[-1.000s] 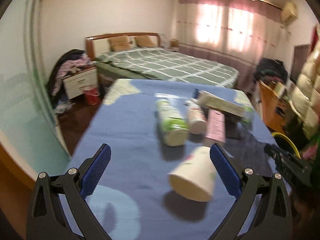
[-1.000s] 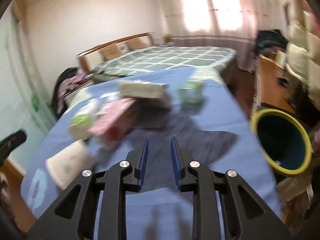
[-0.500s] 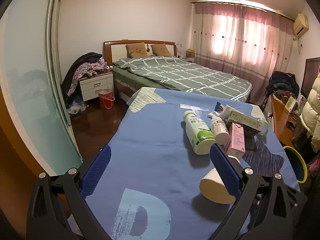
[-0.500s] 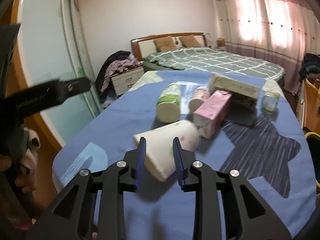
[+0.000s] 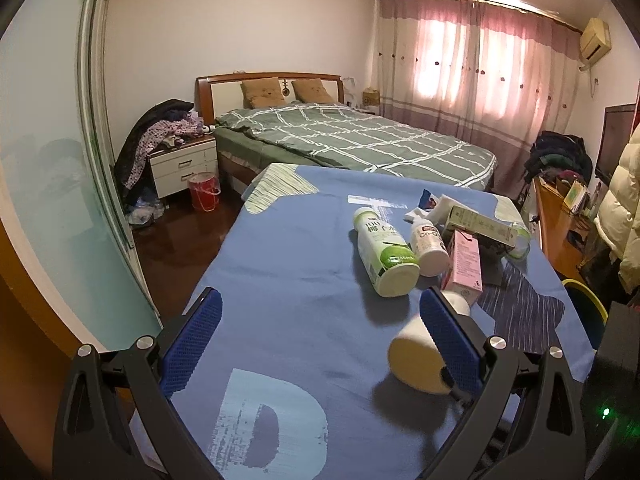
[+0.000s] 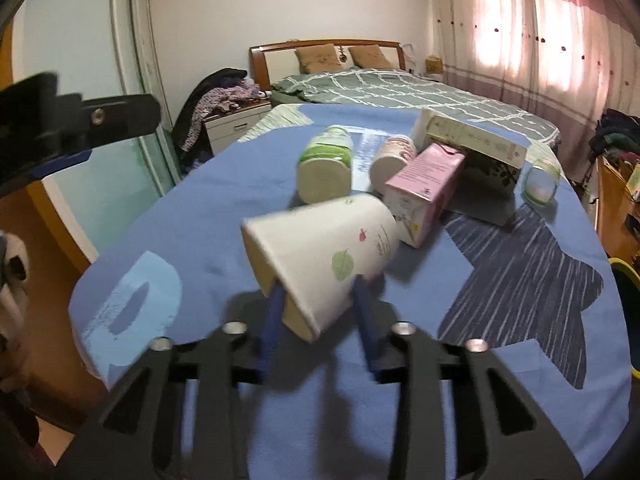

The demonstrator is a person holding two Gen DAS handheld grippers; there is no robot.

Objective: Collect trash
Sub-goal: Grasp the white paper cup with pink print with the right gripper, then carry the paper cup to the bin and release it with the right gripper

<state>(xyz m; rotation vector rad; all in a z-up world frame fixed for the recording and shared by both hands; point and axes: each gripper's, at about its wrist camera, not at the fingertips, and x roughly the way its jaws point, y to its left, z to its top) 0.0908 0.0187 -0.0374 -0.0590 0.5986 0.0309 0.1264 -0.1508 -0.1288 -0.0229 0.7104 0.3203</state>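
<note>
A bedroom is shown, with a table under a blue cloth (image 5: pixel 288 280) filling the lower half of both views and a bed (image 5: pixel 360 140) behind it. At centre frame in the right wrist view, a white paper cup (image 6: pixel 320 256) lying on its side is flanked by the blue fingers of the right gripper (image 6: pixel 320 312), whose jaws are closing on it. A pink carton (image 6: pixel 424 184) and a green-labelled bottle (image 6: pixel 326 164) are seen just beyond. The left gripper (image 5: pixel 320 340) is held spread wide, nothing between its pads.
</note>
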